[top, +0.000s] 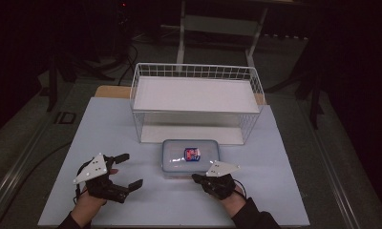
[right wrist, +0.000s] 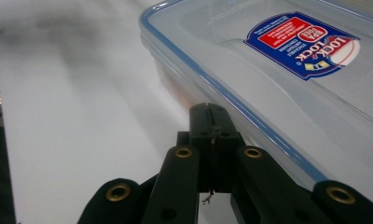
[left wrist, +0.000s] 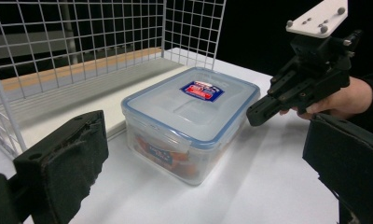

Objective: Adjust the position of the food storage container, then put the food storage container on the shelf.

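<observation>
Dark surroundings close in on a pale table (top: 108,191) that carries the whole scene; near its front middle sits a clear plastic box (top: 190,157) with a blue-edged snap lid (left wrist: 194,100) and a blue-and-red label (right wrist: 302,43), orange contents showing dimly through its wall; just behind it stands a white wire rack (top: 196,102) with a flat upper shelf and a bare floor beneath.

As a judgement, the work has barely begun; the lid sits flat and fully on the box, the box rests on the table in front of the rack rather than on or under the shelf, and neither claw has hold of it. The right gripper (top: 197,178) has its jaws pressed together with nothing between them, and its tip sits at the box's near right corner, close against the rim; whether it actually touches I cannot tell. The left gripper (top: 132,170) waits well off to the left with its jaws wide apart, pointing toward the box.

What remains is everything: taking hold, then opening or moving the box. If it is to go into the rack, the lower opening looks low and the wire front posts stand close by; the closed right gripper itself crowds the corner nearest the person.
</observation>
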